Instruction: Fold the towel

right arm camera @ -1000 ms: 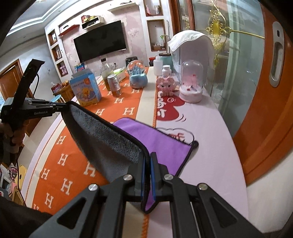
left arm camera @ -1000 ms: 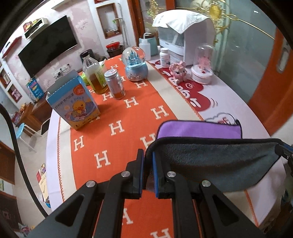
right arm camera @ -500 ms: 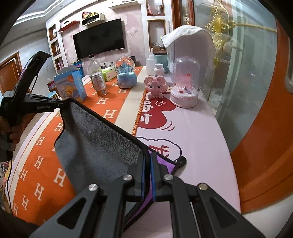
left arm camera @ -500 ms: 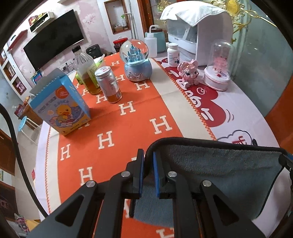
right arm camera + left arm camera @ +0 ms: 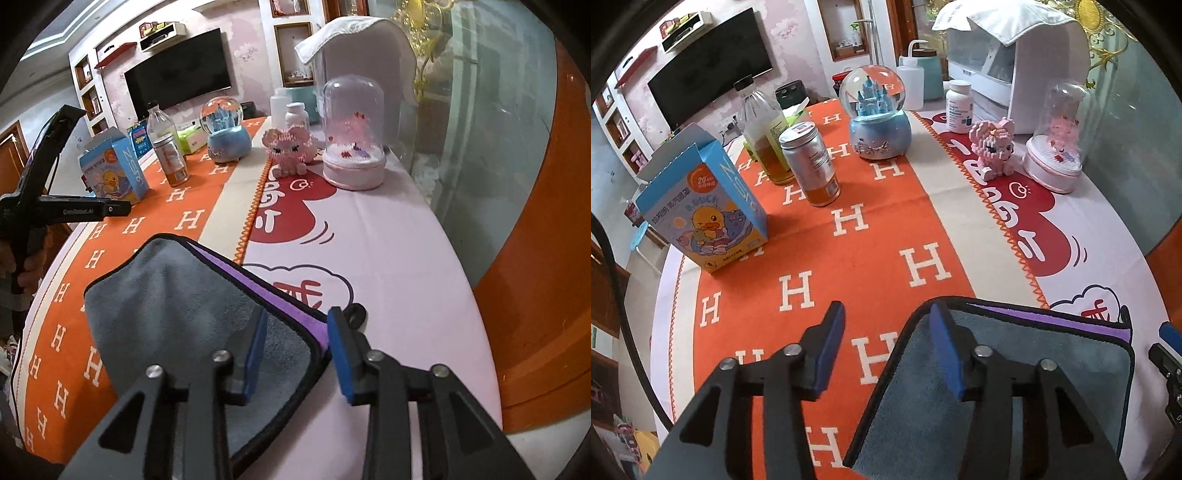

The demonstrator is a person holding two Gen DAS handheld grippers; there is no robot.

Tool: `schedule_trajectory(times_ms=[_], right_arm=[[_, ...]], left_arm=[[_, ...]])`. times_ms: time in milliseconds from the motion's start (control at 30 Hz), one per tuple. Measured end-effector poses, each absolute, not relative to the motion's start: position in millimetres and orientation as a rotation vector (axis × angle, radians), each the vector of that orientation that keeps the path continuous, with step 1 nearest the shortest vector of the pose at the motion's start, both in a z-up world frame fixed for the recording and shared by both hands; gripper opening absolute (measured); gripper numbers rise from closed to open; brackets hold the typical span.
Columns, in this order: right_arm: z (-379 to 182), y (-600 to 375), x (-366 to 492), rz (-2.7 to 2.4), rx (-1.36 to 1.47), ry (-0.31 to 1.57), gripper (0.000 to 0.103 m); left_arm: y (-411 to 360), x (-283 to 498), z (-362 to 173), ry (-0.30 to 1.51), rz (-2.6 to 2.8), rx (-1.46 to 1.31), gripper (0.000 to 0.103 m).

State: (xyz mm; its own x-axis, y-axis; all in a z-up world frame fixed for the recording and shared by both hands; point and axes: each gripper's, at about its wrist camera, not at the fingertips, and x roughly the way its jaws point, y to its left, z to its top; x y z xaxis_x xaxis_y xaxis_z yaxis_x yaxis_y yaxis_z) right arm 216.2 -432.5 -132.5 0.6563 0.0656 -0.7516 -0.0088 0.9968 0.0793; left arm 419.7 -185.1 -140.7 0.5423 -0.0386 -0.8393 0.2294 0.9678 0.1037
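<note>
The towel (image 5: 1004, 398) lies flat on the tablecloth (image 5: 871, 258), grey face up, with a narrow strip of the purple under-layer (image 5: 1082, 320) showing along its far edge; this indicates one fold is in place, the upper layer sitting slightly short of the lower.

Left gripper (image 5: 886, 347): fingers spread wide, holding nothing; the right-hand blue pad (image 5: 943, 354) stands over the towel's far-left corner, while the other pad stands over bare orange cloth; whether the pad touches the fabric cannot be confirmed from this angle.

Right gripper (image 5: 295, 350): fingers likewise spread wide and empty; the towel's far-right corner, with its black binding (image 5: 314, 354), lies between the two pads; the hanging loop (image 5: 356, 314) rests on the white cloth just beyond.

Governing relation: the folded towel's long axis appears to run left to right, from one gripper to the other, roughly parallel to the table's near edge; each gripper is stationed at one end of the far edge, so neither is nearer to the towel as a whole. In the right wrist view, the towel extends from the fingers leftward toward the left gripper (image 5: 66, 212), which shows there above the table edge, apart from the cloth.

Judgement: a second fold would bring one short end over the other along that axis; either gripper's corner is within immediate reach; the bottle, can (image 5: 810, 162) and box (image 5: 705, 214) stand well apart from the towel.
</note>
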Motion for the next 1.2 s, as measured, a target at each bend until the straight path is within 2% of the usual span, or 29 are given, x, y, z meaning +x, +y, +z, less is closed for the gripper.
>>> schedule_trajectory(times_ms=[167,300,433,633,1000,1200], right_arm=[[-134,-435,216,0.027,0.081,0.864,0.048],[-131,-438,213,0.006,0.099,0.866,0.051],[-125,-441,206,-0.026,0.113,0.860,0.056],[-119,-447,194,-0.065,0.156,0.856,0.065],[-104,-427,155,-0.070,0.205,0.850,0.080],[-101,-395,127,-0.048,0.208,0.862,0.081]], left_arm=[[-180,414,-137,0.999,-0.157,0.183,0.052],[-177,405,-133,1.005,-0.157,0.170,0.054],[-172,394,-126,1.000,-0.157,0.159,0.062],[-159,368,-114,0.989,-0.156,0.139,0.069],[-127,307,-107,1.001,-0.165,0.092,0.069],[-104,263,-106,1.009,-0.178,0.064,0.069]])
